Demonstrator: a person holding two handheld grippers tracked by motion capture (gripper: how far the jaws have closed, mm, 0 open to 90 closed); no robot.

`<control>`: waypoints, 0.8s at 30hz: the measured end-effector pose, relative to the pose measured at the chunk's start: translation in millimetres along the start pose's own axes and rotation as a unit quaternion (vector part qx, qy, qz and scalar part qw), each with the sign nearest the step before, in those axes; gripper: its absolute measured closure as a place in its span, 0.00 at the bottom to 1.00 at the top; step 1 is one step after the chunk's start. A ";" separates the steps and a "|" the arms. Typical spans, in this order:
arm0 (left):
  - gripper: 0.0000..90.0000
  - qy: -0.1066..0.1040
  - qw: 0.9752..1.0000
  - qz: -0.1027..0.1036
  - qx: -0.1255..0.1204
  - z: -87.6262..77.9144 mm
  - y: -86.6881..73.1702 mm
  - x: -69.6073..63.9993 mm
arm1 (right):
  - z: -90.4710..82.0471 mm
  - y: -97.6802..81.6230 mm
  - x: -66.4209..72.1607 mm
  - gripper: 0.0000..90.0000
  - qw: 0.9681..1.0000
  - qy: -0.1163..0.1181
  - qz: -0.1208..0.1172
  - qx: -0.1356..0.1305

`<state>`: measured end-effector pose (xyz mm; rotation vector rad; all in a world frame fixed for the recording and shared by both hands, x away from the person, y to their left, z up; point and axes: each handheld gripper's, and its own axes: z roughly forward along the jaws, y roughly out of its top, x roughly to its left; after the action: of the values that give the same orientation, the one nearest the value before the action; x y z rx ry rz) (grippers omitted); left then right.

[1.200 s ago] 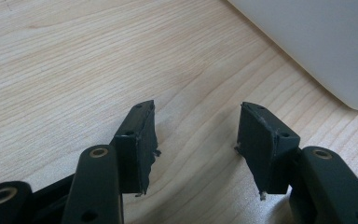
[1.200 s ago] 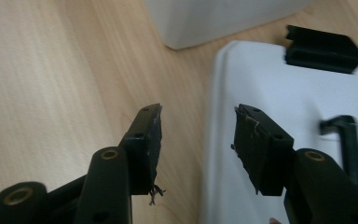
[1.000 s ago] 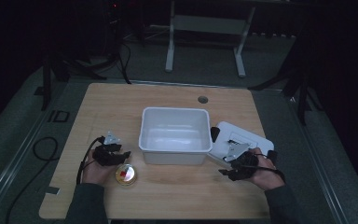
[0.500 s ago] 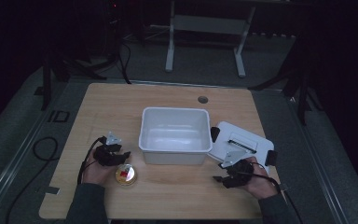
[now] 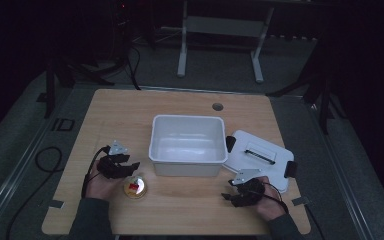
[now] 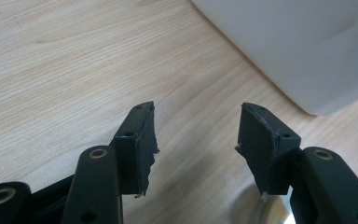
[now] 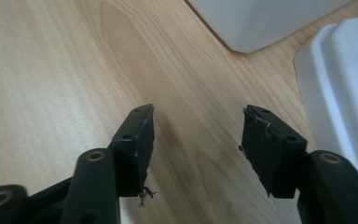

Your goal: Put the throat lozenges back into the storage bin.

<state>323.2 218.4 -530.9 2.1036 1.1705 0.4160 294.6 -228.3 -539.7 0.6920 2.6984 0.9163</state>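
while apart, left claw [image 5: 130, 167] nears jar [image 5: 135, 186].

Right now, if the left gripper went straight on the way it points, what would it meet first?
Probably the white plastic bin: the left gripper stands open over bare table, and the bin's wall lies ahead, slightly to the right.

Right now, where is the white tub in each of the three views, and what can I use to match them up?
High view: the white tub sits mid-table, open side up.
Left gripper view: the tub fills the upper right corner, outer wall and rounded corner showing.
Right gripper view: the tub is at the top edge, right of centre.
Shared landmark: the pale wooden tabletop beneath it.
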 end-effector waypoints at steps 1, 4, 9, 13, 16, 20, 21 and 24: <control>0.51 -0.001 1.000 0.001 0.000 -1.8 -0.2 -0.3 | 1.5 -0.7 0.2 0.47 1.000 -0.001 0.004 -0.004; 0.51 -0.007 1.000 0.006 0.000 -8.8 -0.8 -1.0 | 4.7 -2.0 1.0 0.46 1.000 -0.004 0.009 -0.014; 0.48 -0.018 1.000 0.023 0.008 -22.5 0.8 -2.5 | 7.9 -5.6 -0.8 0.43 0.999 0.001 0.024 -0.032; 0.45 -0.032 0.999 0.035 0.009 -33.8 3.6 -1.9 | 9.3 -9.7 -1.5 0.40 0.998 0.000 0.029 -0.050; 0.42 -0.024 0.998 0.049 0.012 -41.1 5.6 -1.8 | 10.0 -11.5 -1.3 0.39 0.998 -0.001 0.030 -0.058; 0.40 -0.031 0.997 0.063 0.016 -47.2 7.9 -0.5 | 10.7 -14.2 -0.4 0.37 0.997 -0.001 0.031 -0.068; 0.40 -0.031 0.997 0.063 0.016 -47.2 7.9 -0.5 | 10.9 -14.7 0.0 0.36 0.997 -0.001 0.031 -0.071; 0.39 -0.043 0.995 0.082 0.024 -49.7 10.3 -1.5 | 11.2 -15.9 0.4 0.36 0.997 0.000 0.030 -0.075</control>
<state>300.6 233.8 -488.1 2.2459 0.9712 0.3706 292.3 -233.4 -558.3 0.7435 2.5882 1.1192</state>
